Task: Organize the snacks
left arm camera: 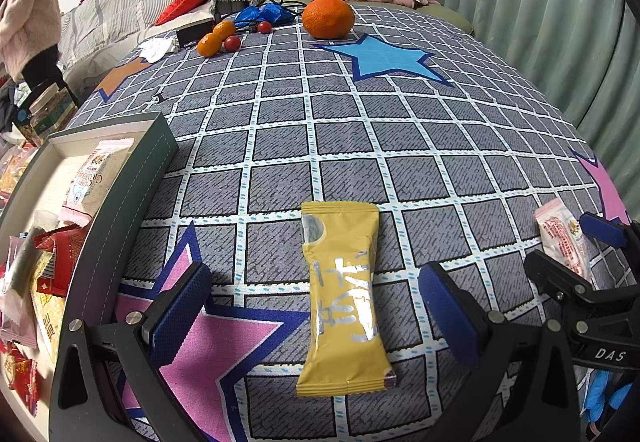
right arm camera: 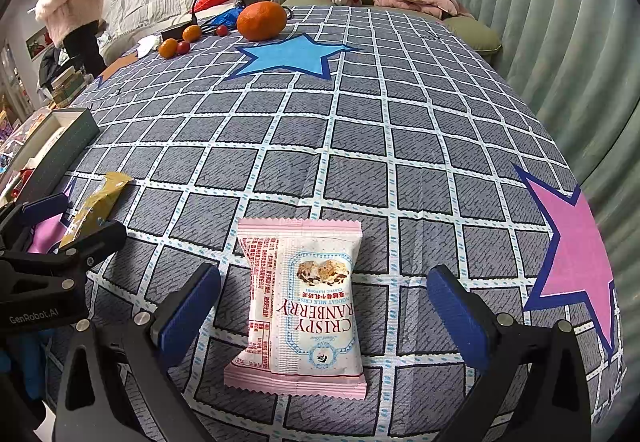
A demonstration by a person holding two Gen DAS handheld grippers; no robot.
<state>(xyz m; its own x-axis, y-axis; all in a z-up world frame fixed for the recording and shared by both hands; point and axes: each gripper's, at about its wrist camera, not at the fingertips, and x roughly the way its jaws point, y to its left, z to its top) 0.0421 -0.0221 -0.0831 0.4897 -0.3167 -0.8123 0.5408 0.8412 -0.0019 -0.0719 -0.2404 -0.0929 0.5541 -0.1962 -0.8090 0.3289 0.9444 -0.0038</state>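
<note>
On the table, which is covered with a grey grid-patterned cloth printed with blue and pink stars, the left gripper has its blue-padded fingers spread wide on either side of a long yellow foil snack packet with silver lettering. The packet lies flat on the cloth, lengthwise between the two pads, touching neither of them, its near end reaching back toward the gripper's body. The right gripper is likewise spread wide, and a pink-and-white cranberry crisp snack packet lies flat between its pads with a gap on each side, its printed face up and its lettering upside down to the camera. In the left wrist view this same pink packet shows at the far right between the right gripper's fingers, and in the right wrist view the yellow packet shows at the far left between the left gripper's fingers; the two packets lie well apart on the near part of the table. At the table's left edge stands a dark green shallow box with a white inside, holding several wrapped snacks, among them another pink-and-white packet and a red one. At the far end of the table sit a large orange, two small oranges and some small red fruits, beside black cables and a blue plastic bag.
</note>
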